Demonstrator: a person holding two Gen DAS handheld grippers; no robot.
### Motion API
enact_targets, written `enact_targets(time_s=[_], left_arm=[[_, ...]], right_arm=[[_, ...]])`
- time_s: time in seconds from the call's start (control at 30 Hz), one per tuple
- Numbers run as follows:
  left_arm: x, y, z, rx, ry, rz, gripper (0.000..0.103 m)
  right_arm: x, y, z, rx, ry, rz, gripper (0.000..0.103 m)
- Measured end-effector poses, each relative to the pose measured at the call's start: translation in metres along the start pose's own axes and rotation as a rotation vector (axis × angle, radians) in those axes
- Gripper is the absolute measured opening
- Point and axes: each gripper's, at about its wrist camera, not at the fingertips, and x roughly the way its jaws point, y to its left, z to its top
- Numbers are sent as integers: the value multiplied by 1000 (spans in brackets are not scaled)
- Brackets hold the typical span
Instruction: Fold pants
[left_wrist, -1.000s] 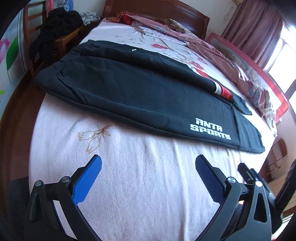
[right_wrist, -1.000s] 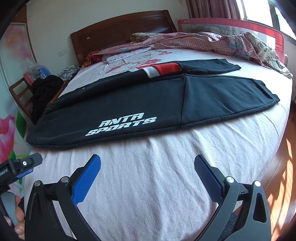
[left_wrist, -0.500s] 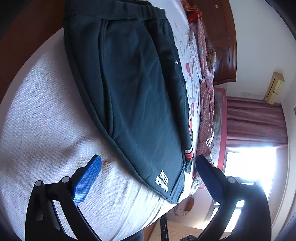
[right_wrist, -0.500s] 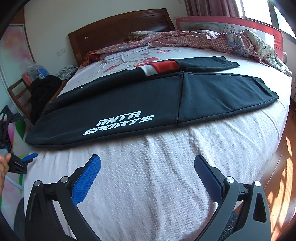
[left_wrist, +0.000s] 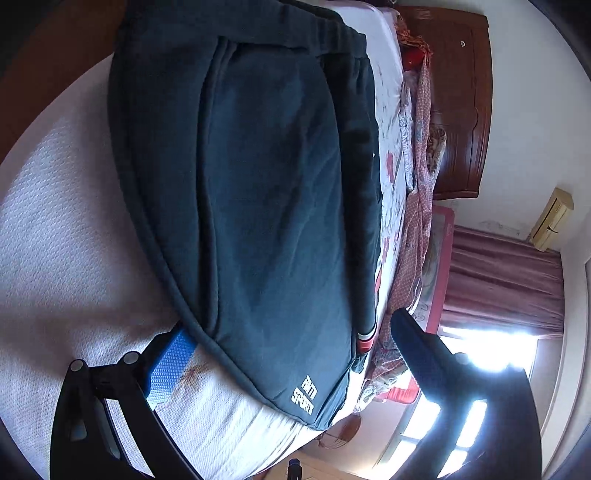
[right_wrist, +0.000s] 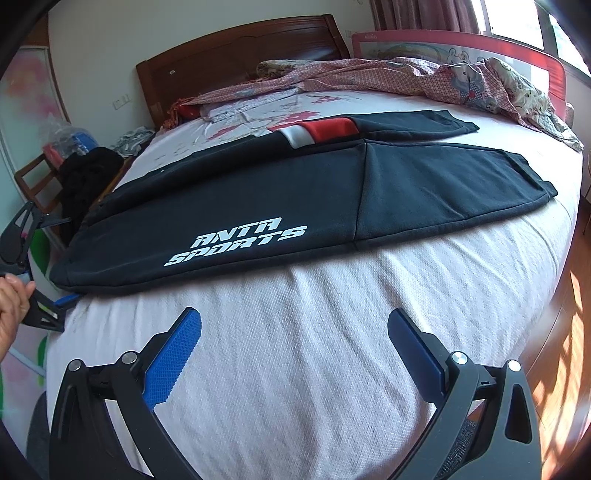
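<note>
Black ANTA SPORTS pants (right_wrist: 295, 206) lie flat on the white bedspread (right_wrist: 332, 332), waist at the left, legs to the right, with a red and white stripe on the far leg. In the left wrist view the pants (left_wrist: 258, 192) fill the middle. My left gripper (left_wrist: 291, 339) is open, rolled sideways, its jaws straddling the pants' near edge by the waist; its lower blue finger (left_wrist: 170, 362) lies on the bedspread under that edge. It also shows at the left edge of the right wrist view (right_wrist: 40, 273). My right gripper (right_wrist: 295, 339) is open and empty above the bedspread, short of the pants.
A wooden headboard (right_wrist: 236, 55) stands at the far end. A patterned quilt (right_wrist: 424, 77) and a red bed rail (right_wrist: 517, 55) run along the far side. A chair with dark clothes (right_wrist: 85, 173) stands left of the bed. Wooden floor (right_wrist: 565, 332) lies at the right.
My left gripper has rolled onto its side and moved in to the pants' near edge at the waist end. My right gripper has barely moved.
</note>
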Motion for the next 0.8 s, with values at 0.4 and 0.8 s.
enact_targets(time_s=[0.4,0.8], left_arm=[[7,-6,8,49,5,46,101],[6,-4,9,118,12,64,101]], right_arm=[[9,0,-2,5,56,-5,100],[9,3,-3,-21,64,-43,100]])
